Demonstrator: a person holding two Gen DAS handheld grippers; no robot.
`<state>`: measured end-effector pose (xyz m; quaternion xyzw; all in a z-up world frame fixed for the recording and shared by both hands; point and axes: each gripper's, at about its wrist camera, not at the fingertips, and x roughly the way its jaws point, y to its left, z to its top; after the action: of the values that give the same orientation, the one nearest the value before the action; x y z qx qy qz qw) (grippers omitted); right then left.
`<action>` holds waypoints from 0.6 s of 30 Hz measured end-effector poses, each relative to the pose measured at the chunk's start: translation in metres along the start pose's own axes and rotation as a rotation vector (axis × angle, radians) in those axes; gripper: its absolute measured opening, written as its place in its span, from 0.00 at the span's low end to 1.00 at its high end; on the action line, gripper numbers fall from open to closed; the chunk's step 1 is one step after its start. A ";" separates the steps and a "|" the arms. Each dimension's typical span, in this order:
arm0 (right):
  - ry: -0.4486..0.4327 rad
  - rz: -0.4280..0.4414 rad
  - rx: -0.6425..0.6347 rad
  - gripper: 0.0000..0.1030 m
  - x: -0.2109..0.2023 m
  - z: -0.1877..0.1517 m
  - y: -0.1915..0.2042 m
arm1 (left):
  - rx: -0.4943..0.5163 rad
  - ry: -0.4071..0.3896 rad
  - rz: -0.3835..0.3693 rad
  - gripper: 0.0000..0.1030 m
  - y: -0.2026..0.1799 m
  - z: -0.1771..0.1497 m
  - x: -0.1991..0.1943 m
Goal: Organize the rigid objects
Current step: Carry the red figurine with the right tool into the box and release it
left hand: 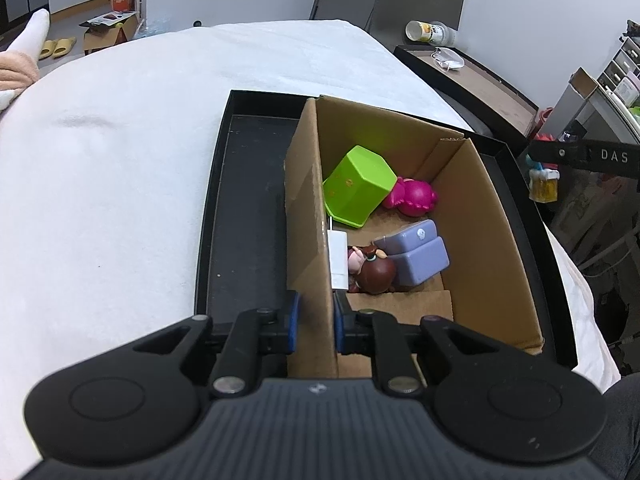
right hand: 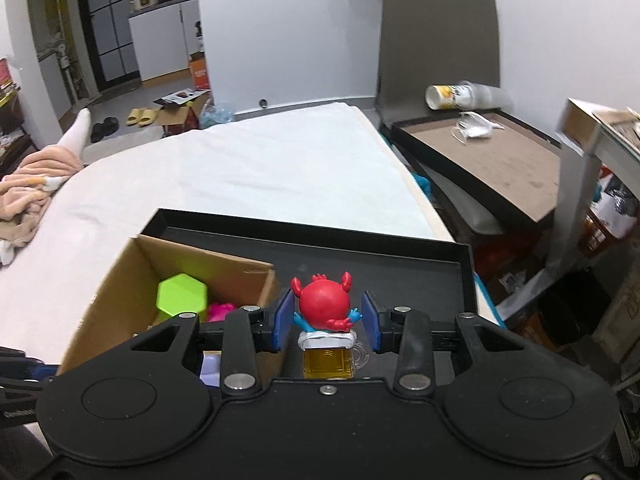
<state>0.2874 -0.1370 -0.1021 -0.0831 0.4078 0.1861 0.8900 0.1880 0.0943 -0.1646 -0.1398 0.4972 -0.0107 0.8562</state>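
Observation:
A cardboard box (left hand: 496,240) stands in a black tray (left hand: 244,208) on the white bed. Inside lie a green hexagonal cup (left hand: 356,186), a pink toy (left hand: 416,196), a lilac block (left hand: 420,254) and a brown-haired figurine (left hand: 372,270). My left gripper (left hand: 314,320) is shut on the box's left wall. My right gripper (right hand: 326,320) holds a red crab figurine on a yellow mug (right hand: 326,320) above the tray (right hand: 400,272), just right of the box (right hand: 120,280). The figurine also shows in the left wrist view (left hand: 542,180).
A side table (right hand: 500,168) with a tipped cup (right hand: 456,96) and a white mask stands to the right of the bed. A pink cloth (right hand: 32,184) lies at the bed's left edge. Shelves and clutter stand at far right.

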 end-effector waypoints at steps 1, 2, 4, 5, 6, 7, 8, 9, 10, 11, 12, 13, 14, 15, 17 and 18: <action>-0.001 0.004 -0.005 0.36 0.000 0.001 0.004 | -0.002 0.000 -0.003 0.16 0.001 0.000 0.000; -0.002 0.010 -0.011 0.36 -0.001 0.002 0.008 | -0.003 -0.001 -0.005 0.16 0.001 0.000 0.000; -0.004 0.015 -0.020 0.36 -0.002 0.004 0.016 | -0.003 -0.001 -0.009 0.16 0.002 0.000 0.000; -0.005 0.020 -0.024 0.36 -0.002 0.006 0.020 | -0.002 -0.001 -0.010 0.16 0.002 0.000 0.000; -0.005 0.025 -0.026 0.36 -0.002 0.008 0.023 | -0.002 -0.002 -0.013 0.16 0.002 0.000 0.000; -0.003 0.033 -0.023 0.36 -0.002 0.009 0.026 | -0.003 -0.003 -0.015 0.16 0.002 0.000 0.000; 0.004 0.050 -0.010 0.36 -0.001 0.011 0.028 | -0.003 -0.004 -0.018 0.17 0.003 -0.001 0.000; 0.011 0.068 -0.001 0.36 -0.001 0.013 0.031 | -0.005 -0.005 -0.021 0.17 0.003 -0.001 0.000; 0.015 0.085 0.003 0.36 0.000 0.015 0.034 | -0.006 -0.006 -0.023 0.17 0.004 -0.001 0.000; 0.017 0.094 0.000 0.36 0.001 0.016 0.038 | -0.006 -0.006 -0.024 0.17 0.004 -0.001 0.000; 0.018 0.099 -0.008 0.36 0.001 0.017 0.042 | -0.006 -0.007 -0.026 0.17 0.004 -0.001 0.000; 0.020 0.104 -0.016 0.36 0.002 0.017 0.046 | -0.005 -0.008 -0.028 0.17 0.005 -0.001 -0.001; 0.022 0.110 -0.024 0.36 0.003 0.018 0.049 | -0.004 -0.009 -0.031 0.17 0.005 -0.001 -0.001; 0.026 0.116 -0.030 0.36 0.004 0.018 0.052 | -0.005 -0.009 -0.033 0.17 0.005 -0.001 -0.001; 0.036 0.124 -0.042 0.36 0.008 0.018 0.059 | -0.011 -0.009 -0.037 0.17 0.006 -0.001 -0.001; 0.039 0.126 -0.046 0.36 0.009 0.018 0.062 | -0.014 -0.010 -0.039 0.17 0.006 -0.001 0.000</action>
<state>0.2809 -0.0722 -0.0968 -0.0813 0.4253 0.2493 0.8662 0.1862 0.1004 -0.1662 -0.1557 0.4901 -0.0230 0.8573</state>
